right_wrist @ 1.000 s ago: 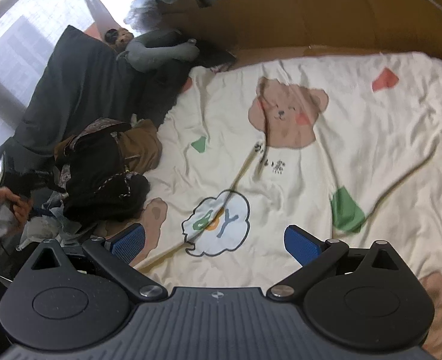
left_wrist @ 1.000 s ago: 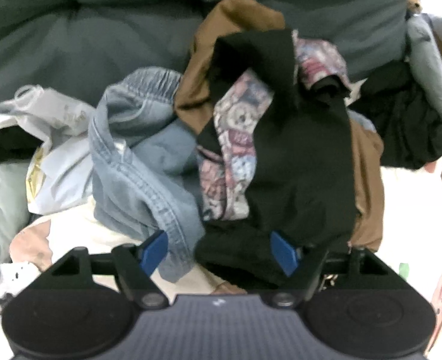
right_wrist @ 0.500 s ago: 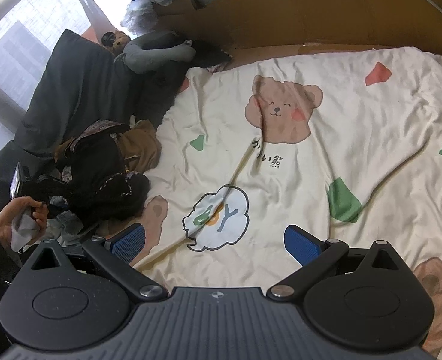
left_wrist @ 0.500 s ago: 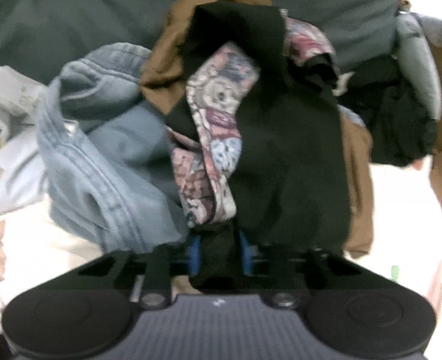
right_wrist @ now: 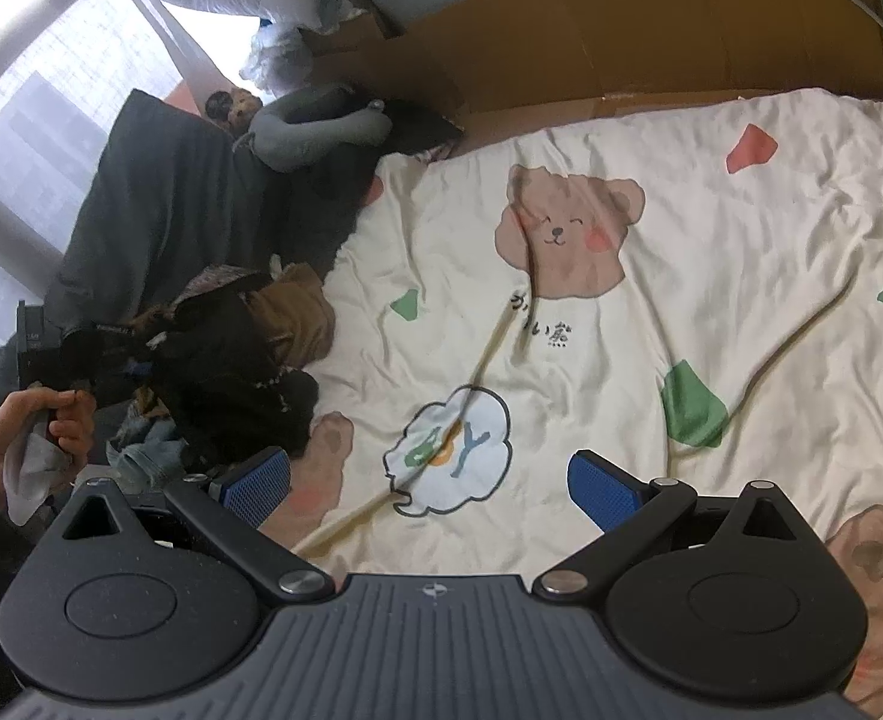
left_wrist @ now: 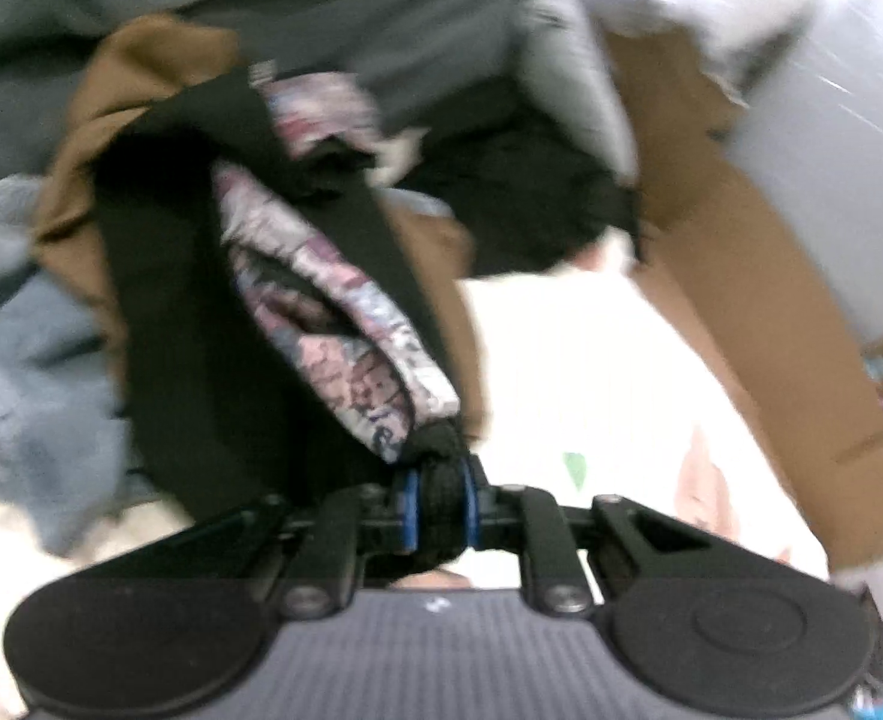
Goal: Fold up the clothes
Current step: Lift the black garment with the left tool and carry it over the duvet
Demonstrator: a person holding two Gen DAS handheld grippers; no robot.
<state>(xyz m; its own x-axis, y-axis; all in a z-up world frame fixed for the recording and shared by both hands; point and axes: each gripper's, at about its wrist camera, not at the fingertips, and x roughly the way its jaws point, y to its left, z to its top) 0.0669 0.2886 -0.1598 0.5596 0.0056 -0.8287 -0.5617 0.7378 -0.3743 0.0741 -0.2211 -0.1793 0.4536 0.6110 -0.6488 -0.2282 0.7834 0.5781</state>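
A heap of clothes (right_wrist: 231, 360) lies at the left edge of the bear-print sheet (right_wrist: 711, 276). In the blurred left wrist view my left gripper (left_wrist: 440, 504) has its jaws closing, and the blue pads pinch a bunched fold of a black garment (left_wrist: 201, 312) with a patterned pink-and-grey panel (left_wrist: 333, 312). The garment stretches from the heap to the jaws, across a brown garment (left_wrist: 141, 66) and beside blue denim (left_wrist: 27, 372). My right gripper (right_wrist: 429, 480) hangs open over the sheet with nothing between its pads (right_wrist: 597, 480).
Dark grey bedding (right_wrist: 159, 204) and a grey neck pillow (right_wrist: 315, 132) lie behind the heap. Cardboard (right_wrist: 621, 30) lines the far side of the bed. A person's hand (right_wrist: 39, 426) holds the left tool at the lower left. A window is at the far left.
The left jaws went from wide open to pinched on the black garment, then drew it up and rightward out of the heap. The right gripper stayed nearly still and open.
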